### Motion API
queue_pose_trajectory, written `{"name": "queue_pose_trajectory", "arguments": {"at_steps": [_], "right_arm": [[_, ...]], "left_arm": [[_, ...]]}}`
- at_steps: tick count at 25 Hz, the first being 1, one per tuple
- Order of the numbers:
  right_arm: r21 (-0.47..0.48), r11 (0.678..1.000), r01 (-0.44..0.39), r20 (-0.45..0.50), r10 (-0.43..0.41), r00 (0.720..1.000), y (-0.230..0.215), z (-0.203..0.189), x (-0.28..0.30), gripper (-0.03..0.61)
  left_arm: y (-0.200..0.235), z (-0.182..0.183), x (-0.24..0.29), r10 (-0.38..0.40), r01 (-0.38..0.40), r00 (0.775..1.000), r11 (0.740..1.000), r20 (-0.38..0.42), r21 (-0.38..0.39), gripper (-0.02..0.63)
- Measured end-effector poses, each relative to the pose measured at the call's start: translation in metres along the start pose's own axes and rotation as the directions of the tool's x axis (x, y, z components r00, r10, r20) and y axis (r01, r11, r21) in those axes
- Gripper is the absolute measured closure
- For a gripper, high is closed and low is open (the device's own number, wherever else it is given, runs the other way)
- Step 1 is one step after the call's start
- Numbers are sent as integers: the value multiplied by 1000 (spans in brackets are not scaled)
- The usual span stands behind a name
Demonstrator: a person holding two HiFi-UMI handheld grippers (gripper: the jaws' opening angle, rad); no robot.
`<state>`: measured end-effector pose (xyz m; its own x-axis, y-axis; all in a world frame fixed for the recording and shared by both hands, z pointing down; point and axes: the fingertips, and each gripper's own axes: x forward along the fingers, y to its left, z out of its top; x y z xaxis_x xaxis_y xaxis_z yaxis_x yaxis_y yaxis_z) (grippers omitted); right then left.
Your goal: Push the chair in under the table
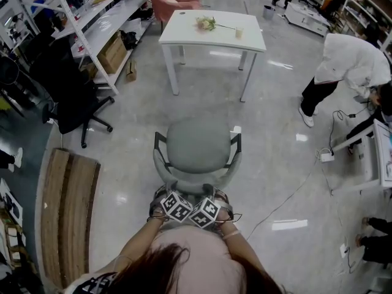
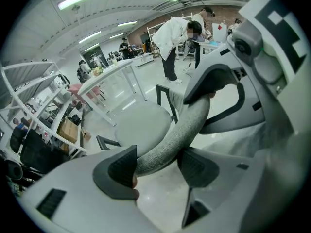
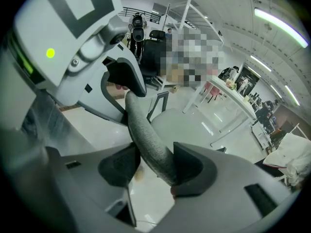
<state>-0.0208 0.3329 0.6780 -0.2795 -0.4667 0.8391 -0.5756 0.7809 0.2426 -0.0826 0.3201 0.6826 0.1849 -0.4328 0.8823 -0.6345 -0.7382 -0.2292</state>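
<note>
**A:** Left tongs (image 2: 160,166) are clamped on the backrest (image 2: 189,125). The grey padded rim fills the gap, with a pad against each side.

**B:** Same on the other side. Right tongs (image 3: 154,165) have the rim wedged between both pads, so they're gripping it too. The two pairs sit just beside each other at the top of the chair's back.

**A:** And the chair (image 1: 197,146)?

**B:** Out on the bare floor (image 1: 275,164), well apart from the table (image 1: 184,32). Its seat faces the table and its back is to the person holding it. It isn't under the table yet.

**A:** Any containers?

**B:** There's a small pale cup (image 1: 239,32) standing upright near the table's right end. I can't tell what's in it from here. A flower (image 1: 206,23) lies flat on the tabletop beside it, not in the cup.

**A:** Off to the left?

**B:** A cardboard box (image 1: 113,52) is tucked on the low level of the white rack (image 1: 92,26). Its contents aren't visible either.
</note>
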Motion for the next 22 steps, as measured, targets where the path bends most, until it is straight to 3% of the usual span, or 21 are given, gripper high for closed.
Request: {"name": "queue_pose_trajectory", "arguments": {"at_steps": [22], "right_arm": [[-12,1000,-19,10,19,1000,-22,6,8,356]], "left_arm": [[14,16,10,21,-21,1000,999,-12,-25,350]]}}
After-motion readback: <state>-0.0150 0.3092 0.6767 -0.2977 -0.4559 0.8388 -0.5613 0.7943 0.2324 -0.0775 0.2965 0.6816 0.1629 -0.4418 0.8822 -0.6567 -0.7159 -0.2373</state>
